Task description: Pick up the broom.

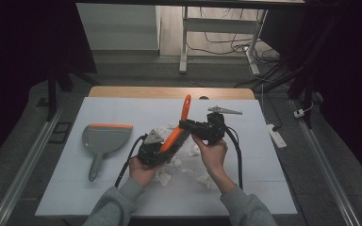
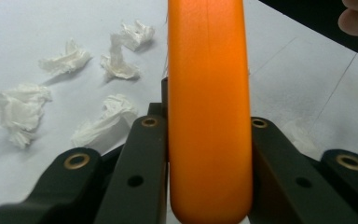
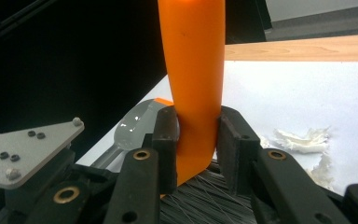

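White-covered table [image 1: 245,188], high view: both grippers clamp an orange-handled brush [image 1: 175,134] above mid-table paper scraps [image 1: 162,177]; dustpan [image 1: 104,139] toward left edge. Left gripper [image 2: 209,154] view: jaws clamped on the handle. Right gripper [image 3: 196,140] view: jaws clamped above the bristles [image 3: 205,200].

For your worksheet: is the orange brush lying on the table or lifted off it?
Lifted: both tools, left and right, clamp the brush above the table.

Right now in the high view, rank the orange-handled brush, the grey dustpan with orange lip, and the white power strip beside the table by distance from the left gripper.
1. Orange-handled brush: clamped in the left gripper.
2. Grey dustpan: to its left.
3. White power strip: far right, off the table.
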{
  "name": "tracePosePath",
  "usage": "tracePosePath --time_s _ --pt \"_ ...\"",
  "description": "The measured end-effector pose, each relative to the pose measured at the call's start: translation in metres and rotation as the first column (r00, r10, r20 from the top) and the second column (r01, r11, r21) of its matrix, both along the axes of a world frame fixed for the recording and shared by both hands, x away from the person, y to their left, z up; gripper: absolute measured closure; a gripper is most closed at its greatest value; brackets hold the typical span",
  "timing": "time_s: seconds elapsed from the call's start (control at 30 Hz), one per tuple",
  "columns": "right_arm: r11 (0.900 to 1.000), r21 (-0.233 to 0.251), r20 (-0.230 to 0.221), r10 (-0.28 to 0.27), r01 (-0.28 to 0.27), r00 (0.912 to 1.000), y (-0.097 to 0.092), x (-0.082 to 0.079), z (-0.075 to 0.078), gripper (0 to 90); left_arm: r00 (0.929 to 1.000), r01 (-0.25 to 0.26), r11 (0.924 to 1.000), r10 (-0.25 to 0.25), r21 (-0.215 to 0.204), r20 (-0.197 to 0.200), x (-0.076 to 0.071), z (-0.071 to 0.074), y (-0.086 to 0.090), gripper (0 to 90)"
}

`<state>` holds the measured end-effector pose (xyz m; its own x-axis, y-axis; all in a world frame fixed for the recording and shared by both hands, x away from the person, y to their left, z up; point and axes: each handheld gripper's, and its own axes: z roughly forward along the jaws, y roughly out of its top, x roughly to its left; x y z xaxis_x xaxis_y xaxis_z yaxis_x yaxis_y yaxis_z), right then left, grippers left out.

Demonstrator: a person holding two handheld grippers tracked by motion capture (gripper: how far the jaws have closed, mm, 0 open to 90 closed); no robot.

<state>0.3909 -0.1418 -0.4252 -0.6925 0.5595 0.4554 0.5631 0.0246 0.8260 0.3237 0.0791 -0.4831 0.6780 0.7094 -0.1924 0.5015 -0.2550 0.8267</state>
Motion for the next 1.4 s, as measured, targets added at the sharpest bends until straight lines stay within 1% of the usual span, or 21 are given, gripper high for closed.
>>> tracePosePath --time_s 0.07,0.13,0.17,0.27,0.43,0.47,0.5,0.53,0.6,0.63,0.67,0.7,0.83,0.93,0.97,1.0,1.03,1.2,1.27,1.3,1.4 --pt "0.9998 -0.019 0.024 0.01 -0.01 0.9997 0.0 -0.001 0.003 65.0 1.0 0.003 1.0 -0.003 -0.003 -0.002 0.001 0.003 0.004 78.3" --pt "0.9985 -0.042 0.054 0.038 -0.036 0.9978 0.0 -0.003 0.008 54.2 0.9992 0.024 0.9996 -0.024 -0.016 -0.032 0.004 0.007 0.011 78.2" --pt "0.9972 -0.06 0.07 0.049 -0.045 0.9963 -0.001 -0.004 0.01 52.3 0.9992 0.024 0.9996 -0.024 -0.016 -0.032 0.004 0.007 0.011 78.2" --pt "0.9921 -0.108 0.112 0.077 -0.064 0.9907 -0.006 -0.007 0.018 45.7 0.9975 0.041 0.999 -0.042 -0.016 -0.057 0.007 0.013 0.027 78.2" --pt "0.9804 -0.158 0.12 0.137 -0.117 0.9833 -0.019 -0.008 0.026 38.3 0.996 0.076 0.9954 -0.073 0.059 -0.051 0.004 0.023 0.037 78.2" --pt "0.9788 -0.162 0.122 0.146 -0.126 0.9817 -0.021 -0.007 0.026 38.1 0.996 0.076 0.9954 -0.073 0.059 -0.051 0.004 0.023 0.037 78.2" --pt "0.976 -0.169 0.123 0.159 -0.137 0.9796 -0.023 -0.007 0.025 37.7 0.9928 0.106 0.992 -0.101 0.069 -0.064 0.003 0.025 0.04 78.2" --pt "0.9725 -0.181 0.117 0.169 -0.147 0.9786 -0.025 -0.007 0.025 37.4 0.9928 0.106 0.992 -0.101 0.069 -0.064 0.003 0.025 0.04 78.2" --pt "0.964 -0.202 0.118 0.199 -0.173 0.9728 -0.027 -0.008 0.023 37.3 0.9894 0.131 0.9852 -0.123 0.11 -0.076 0.001 0.026 0.041 78.2" --pt "0.964 -0.202 0.118 0.199 -0.173 0.9728 -0.027 -0.008 0.023 37.3 0.9894 0.131 0.9852 -0.123 0.11 -0.076 0.001 0.026 0.041 78.2" --pt "0.9536 -0.234 0.119 0.222 -0.19 0.9678 -0.029 -0.01 0.022 37.1 0.9885 0.138 0.9832 -0.129 0.119 -0.078 0.0 0.026 0.041 78.2" --pt "0.9484 -0.252 0.119 0.228 -0.193 0.9663 -0.03 -0.012 0.021 37.2 0.9879 0.142 0.9822 -0.133 0.122 -0.079 0.0 0.026 0.041 78.2" --pt "0.9395 -0.276 0.116 0.242 -0.203 0.9633 -0.033 -0.015 0.019 37.1 0.9861 0.153 0.9786 -0.141 0.138 -0.087 0.001 0.028 0.043 78.1" --pt "0.9181 -0.324 0.118 0.278 -0.228 0.9533 -0.033 -0.023 0.018 36.4 0.9835 0.167 0.9739 -0.153 0.155 -0.097 0.005 0.03 0.04 78.1" --pt "0.9086 -0.351 0.127 0.285 -0.226 0.95 -0.034 -0.026 0.019 36.1 0.9811 0.179 0.9696 -0.164 0.167 -0.103 0.007 0.031 0.039 78.2" --pt "0.9018 -0.37 0.138 0.291 -0.223 0.9468 -0.034 -0.028 0.02 36.0 0.9781 0.195 0.959 -0.175 0.205 -0.112 0.011 0.035 0.034 78.2" --pt "0.898 -0.381 0.145 0.293 -0.22 0.945 -0.035 -0.031 0.021 35.9 0.9781 0.195 0.959 -0.175 0.205 -0.112 0.011 0.035 0.034 78.2" --pt "0.8942 -0.385 0.164 0.309 -0.228 0.9368 -0.038 -0.034 0.028 35.9 0.9635 0.247 0.9367 -0.211 0.248 -0.165 0.023 0.043 0.022 78.1" --pt "0.8878 -0.402 0.176 0.316 -0.225 0.9323 -0.037 -0.036 0.029 35.9 0.9581 0.268 0.9223 -0.224 0.279 -0.178 0.026 0.043 0.014 78.1" --pt "0.8815 -0.414 0.172 0.321 -0.227 0.9313 -0.036 -0.036 0.028 35.4 0.9534 0.285 0.9119 -0.238 0.295 -0.185 0.028 0.042 0.01 78.1" --pt "0.8616 -0.453 0.171 0.336 -0.229 0.9261 -0.034 -0.036 0.027 34.7 0.9443 0.316 0.8927 -0.263 0.321 -0.197 0.03 0.041 -0.002 78.1"
